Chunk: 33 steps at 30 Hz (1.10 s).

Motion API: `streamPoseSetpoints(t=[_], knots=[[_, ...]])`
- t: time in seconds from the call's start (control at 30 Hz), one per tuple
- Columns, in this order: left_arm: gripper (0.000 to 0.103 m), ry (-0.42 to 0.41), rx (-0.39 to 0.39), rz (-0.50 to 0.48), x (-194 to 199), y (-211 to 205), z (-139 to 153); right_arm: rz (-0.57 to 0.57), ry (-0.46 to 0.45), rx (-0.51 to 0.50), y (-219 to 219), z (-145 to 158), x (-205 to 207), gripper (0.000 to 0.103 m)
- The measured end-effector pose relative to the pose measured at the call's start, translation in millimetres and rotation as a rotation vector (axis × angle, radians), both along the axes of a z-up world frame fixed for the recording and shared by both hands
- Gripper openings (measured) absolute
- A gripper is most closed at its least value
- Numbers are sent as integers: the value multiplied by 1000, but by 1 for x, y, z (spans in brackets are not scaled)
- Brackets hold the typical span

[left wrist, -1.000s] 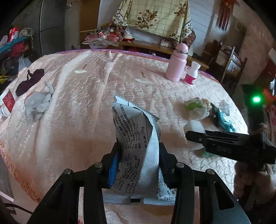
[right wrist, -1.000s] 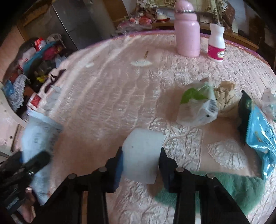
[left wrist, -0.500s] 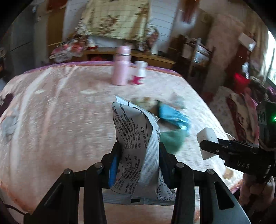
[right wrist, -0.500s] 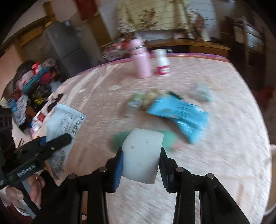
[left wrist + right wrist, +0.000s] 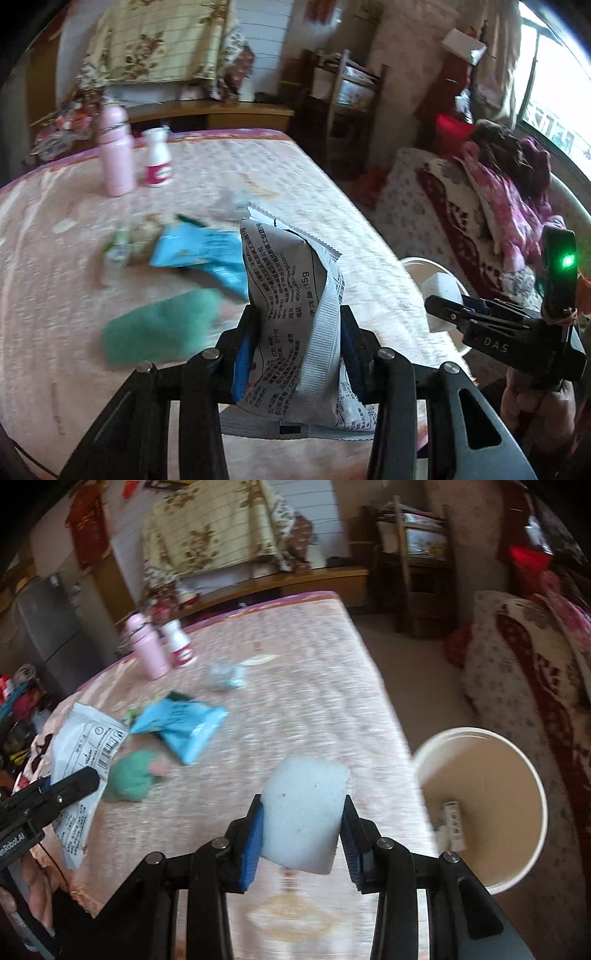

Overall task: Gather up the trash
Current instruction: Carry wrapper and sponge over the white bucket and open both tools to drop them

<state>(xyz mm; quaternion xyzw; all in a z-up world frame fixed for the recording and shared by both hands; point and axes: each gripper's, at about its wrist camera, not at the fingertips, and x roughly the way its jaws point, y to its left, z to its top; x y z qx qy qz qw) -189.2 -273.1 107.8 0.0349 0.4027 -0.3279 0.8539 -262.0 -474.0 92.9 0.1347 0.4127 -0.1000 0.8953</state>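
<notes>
Your left hand-held gripper pinches a grey printed wrapper upright between its blue pads, above the near edge of the pink quilted surface. Your right hand-held gripper clamps a white foam block just beside the white bucket, which stands off the surface's right edge with scraps inside.
</notes>
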Motion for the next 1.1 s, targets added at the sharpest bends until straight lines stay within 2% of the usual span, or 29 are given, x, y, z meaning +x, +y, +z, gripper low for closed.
streamPoseSetpoints(t=[0.2, 0.53, 0.83, 0.97, 1.07, 1.1], knots=[[45, 10, 11, -82, -11, -63, -5, -103, -6, -10, -51, 1, -26, 41], [45, 20, 70, -180, -16, -160, -24, -281, 15, 1, -134, -16, -61, 41], [47, 108, 23, -254, -8, -215, -35, -384, 51, -9, -178, -34, -74, 43], [57, 148, -11, -299, -9, -235, -40, -431, 50, -6, -189, -44, -74, 54], [71, 162, -28, -309, -9, -242, -43, -475, 39, 23, -199, -48, -77, 66], [71, 156, -22, -303, -10, -243, -43, -485, 36, 26, -201, -48, -78, 70]])
